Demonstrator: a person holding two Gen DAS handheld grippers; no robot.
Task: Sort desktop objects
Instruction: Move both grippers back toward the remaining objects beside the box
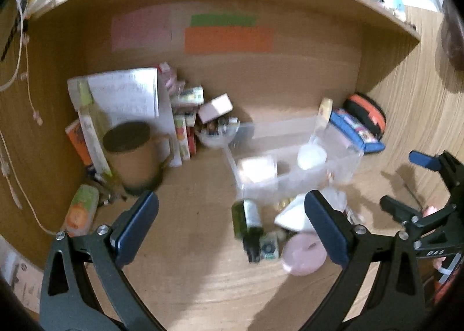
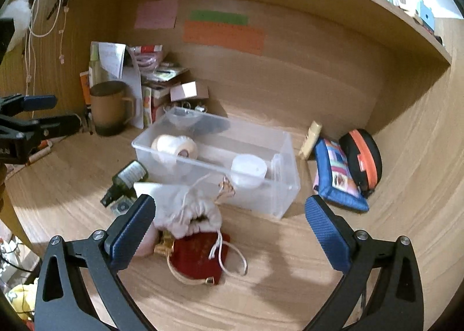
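We see a clear bin on the wooden desk, holding a tape roll at its left end and a white cup toward its right. Against the bin's front wall lies a white pouch, with a red pouch touching it at 6 o'clock. A green bottle lies on its side at 9 o'clock of the white pouch, beside the bin's left corner. At 3 o'clock of the bin rest a blue case and a black-and-orange case, touching each other. A brown mug stands at 10 o'clock of the bin, before a heap of papers and boxes.

Our right gripper hangs over the pouches, jaws wide, holding nothing. Our left gripper is likewise spread wide and empty above the bottle.
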